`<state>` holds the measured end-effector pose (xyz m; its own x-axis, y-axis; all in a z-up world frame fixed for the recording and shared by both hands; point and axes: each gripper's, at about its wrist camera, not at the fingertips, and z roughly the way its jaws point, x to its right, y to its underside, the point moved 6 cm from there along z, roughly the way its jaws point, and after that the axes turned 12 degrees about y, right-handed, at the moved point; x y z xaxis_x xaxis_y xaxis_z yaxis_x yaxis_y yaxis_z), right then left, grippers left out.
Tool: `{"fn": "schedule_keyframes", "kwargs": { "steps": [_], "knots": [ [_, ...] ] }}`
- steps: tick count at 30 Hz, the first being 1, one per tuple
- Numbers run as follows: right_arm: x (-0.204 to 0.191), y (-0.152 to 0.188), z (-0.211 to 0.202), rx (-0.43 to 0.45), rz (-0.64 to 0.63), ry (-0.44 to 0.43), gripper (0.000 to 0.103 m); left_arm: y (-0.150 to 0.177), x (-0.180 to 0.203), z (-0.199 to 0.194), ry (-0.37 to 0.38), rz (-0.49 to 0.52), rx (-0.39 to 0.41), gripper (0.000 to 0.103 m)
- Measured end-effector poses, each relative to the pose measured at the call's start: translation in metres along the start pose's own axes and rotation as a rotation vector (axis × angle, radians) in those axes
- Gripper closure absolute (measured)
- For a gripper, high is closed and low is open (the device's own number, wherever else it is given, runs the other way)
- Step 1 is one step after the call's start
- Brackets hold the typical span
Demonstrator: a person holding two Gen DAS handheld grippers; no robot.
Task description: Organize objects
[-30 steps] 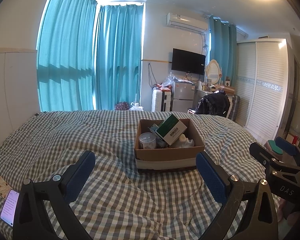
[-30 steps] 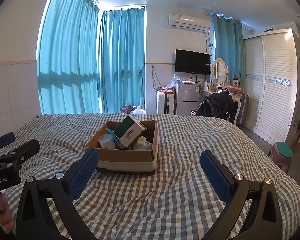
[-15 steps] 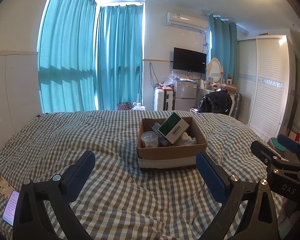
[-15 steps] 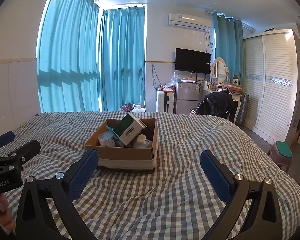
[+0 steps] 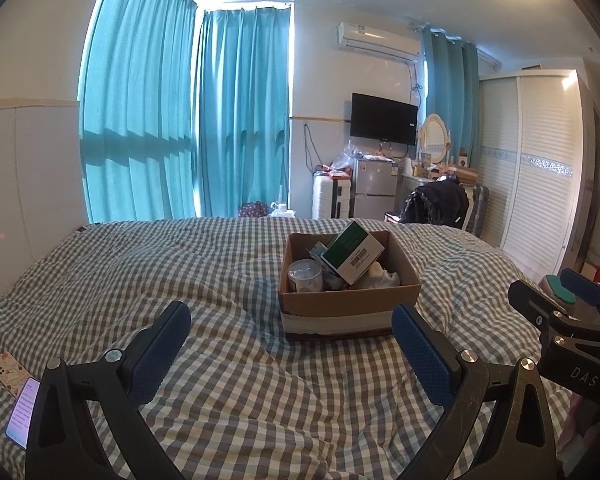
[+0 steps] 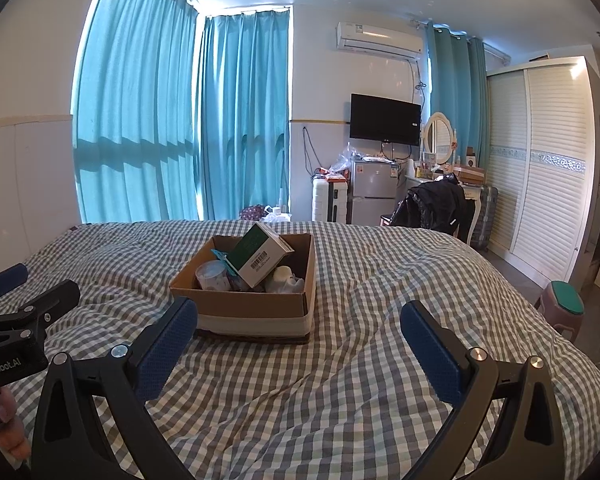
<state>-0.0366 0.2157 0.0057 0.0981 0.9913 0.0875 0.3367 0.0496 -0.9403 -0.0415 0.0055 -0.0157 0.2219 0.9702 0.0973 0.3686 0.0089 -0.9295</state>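
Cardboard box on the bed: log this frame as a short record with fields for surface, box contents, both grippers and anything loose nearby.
surface: bed with checked cover
container: open cardboard box, resting on the cover
contents: green and white carton tilted on top, clear lidded jar, white bottle, others unclear
left gripper: open, empty, short of the box
right gripper: open, empty, short of the box
loose nearby: phone, screen lit, lower left

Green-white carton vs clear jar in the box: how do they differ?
The green-white carton is boxy and opaque; the clear jar is round and see-through. The carton leans tilted, poking above the cardboard box rim; the jar stands upright, lower down. Both sit inside the box.
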Motion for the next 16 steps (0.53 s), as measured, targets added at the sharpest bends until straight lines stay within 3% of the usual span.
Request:
{"fn": "schedule_keyframes", "kwargs": {
  "steps": [16],
  "knots": [
    [-0.0028,0.0026,0.0018,-0.014,-0.003,0.001,0.001,0.0024,0.0021,0.0011,-0.01,0.018,-0.004,0.0]
  ]
}}
